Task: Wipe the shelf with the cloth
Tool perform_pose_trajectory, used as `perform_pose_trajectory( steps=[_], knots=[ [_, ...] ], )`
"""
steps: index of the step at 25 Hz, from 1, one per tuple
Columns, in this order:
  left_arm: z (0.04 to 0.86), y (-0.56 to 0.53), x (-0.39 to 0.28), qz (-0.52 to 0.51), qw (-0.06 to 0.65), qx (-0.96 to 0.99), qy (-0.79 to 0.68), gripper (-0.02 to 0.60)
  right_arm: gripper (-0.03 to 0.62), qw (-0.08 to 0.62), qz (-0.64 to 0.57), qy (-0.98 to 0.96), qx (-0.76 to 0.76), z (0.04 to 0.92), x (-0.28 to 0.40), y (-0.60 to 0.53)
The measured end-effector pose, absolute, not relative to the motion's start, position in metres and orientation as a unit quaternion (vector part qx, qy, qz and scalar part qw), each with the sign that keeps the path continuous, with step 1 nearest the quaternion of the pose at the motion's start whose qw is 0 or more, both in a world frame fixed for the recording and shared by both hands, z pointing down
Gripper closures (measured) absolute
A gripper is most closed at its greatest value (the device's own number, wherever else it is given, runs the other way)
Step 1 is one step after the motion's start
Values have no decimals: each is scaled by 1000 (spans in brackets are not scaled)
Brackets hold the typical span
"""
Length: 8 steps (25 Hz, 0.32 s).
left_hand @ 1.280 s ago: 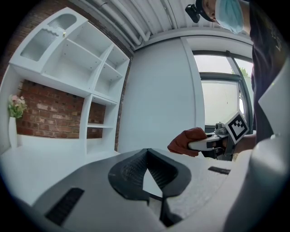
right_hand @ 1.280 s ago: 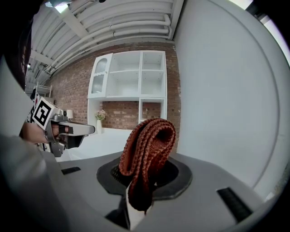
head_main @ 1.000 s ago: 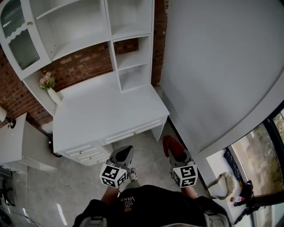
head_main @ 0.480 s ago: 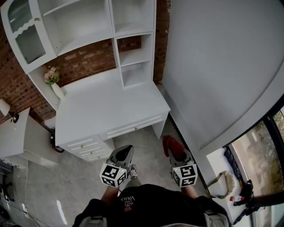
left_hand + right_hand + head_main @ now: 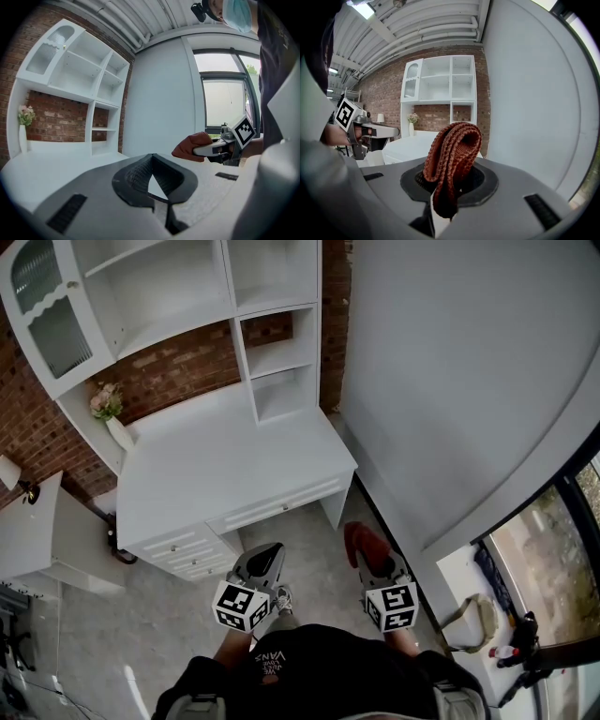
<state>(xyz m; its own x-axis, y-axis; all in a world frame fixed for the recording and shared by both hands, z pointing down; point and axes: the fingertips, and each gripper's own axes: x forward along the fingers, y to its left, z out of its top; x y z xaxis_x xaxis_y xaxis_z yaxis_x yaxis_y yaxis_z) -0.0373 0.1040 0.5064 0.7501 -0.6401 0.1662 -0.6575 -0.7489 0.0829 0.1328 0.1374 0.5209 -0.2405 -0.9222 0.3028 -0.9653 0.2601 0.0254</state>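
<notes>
A slim white vase [image 5: 118, 436] holding pale pink flowers [image 5: 103, 401] stands at the left rear corner of the white tabletop [image 5: 225, 465]. The white shelf [image 5: 275, 352] rises from the tabletop's back edge, against a brick wall [image 5: 178, 367]. Both tools hang beyond the tabletop's front edge, above the grey floor [image 5: 178, 634]. The right hand-held gripper [image 5: 374, 562] has its jaws clamped on the folded rust-red cloth [image 5: 361, 542], which loops up out of them, well apart from the tabletop. The left hand-held gripper [image 5: 270, 551] has its jaws drawn together with nothing between them. The person's black shirt [image 5: 319, 676] reads "VANS", upside down in the head view
</notes>
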Motion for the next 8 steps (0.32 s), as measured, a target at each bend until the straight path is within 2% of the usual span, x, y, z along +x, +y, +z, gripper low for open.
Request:
perform_pose_trajectory(
  steps=[8],
  knots=[
    [502,102,-32,71,57,937,-338,575,505,127,80,-782,604,517,135,133]
  ],
)
